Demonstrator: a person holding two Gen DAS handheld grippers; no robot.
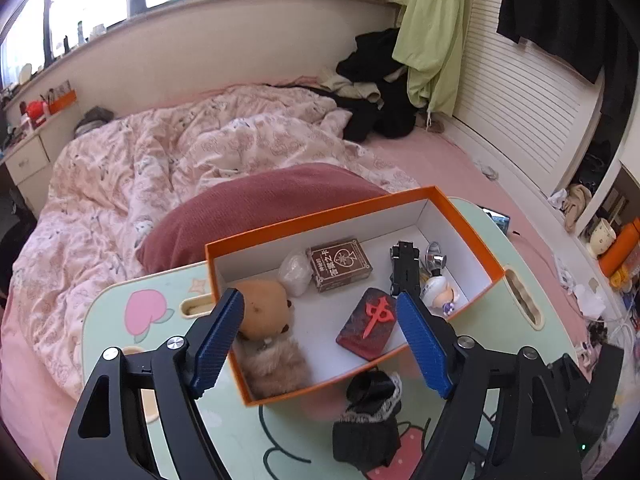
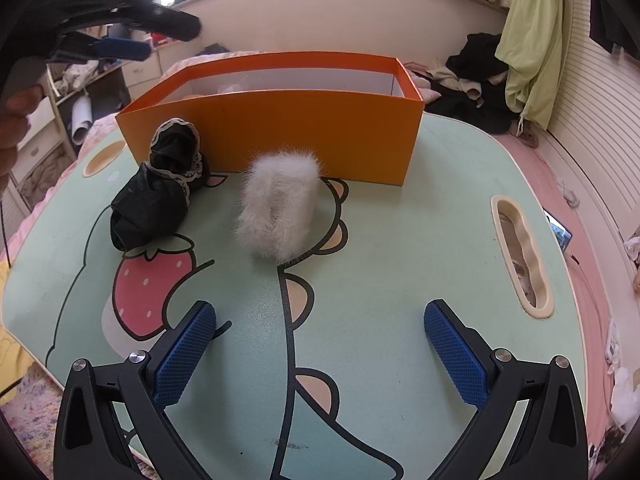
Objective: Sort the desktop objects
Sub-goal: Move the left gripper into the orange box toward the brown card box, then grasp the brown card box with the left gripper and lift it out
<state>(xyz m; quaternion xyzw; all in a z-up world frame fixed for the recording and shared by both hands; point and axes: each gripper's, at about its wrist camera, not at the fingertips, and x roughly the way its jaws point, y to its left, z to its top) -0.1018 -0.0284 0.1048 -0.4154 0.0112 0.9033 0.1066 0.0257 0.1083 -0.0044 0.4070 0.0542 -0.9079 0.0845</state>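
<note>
An orange box point(image 1: 464, 216) with a white inside stands on a mint lap table point(image 2: 400, 280). Inside lie a tan plush toy point(image 1: 266, 312), a brown card box point(image 1: 338, 265), a red-and-grey card pack point(image 1: 370, 324), a black clip point(image 1: 405, 266), a small figure point(image 1: 438, 290) and a white pouch point(image 1: 296, 272). My left gripper point(image 1: 320, 344) is open and empty, hovering over the box's near edge. A black lace-trimmed cloth point(image 2: 160, 188) and a white fluffy item point(image 2: 278, 208) lie in front of the box point(image 2: 280, 120). My right gripper point(image 2: 320, 356) is open and empty, low over the table, short of the fluffy item.
The table sits on a bed with a pink quilt point(image 1: 160, 160) and a maroon pillow point(image 1: 256, 204). Handle slots point(image 2: 522, 256) are cut in the table's sides. Clothes point(image 1: 380, 92) pile at the bed's far end. The left gripper shows at top left in the right wrist view point(image 2: 120, 36).
</note>
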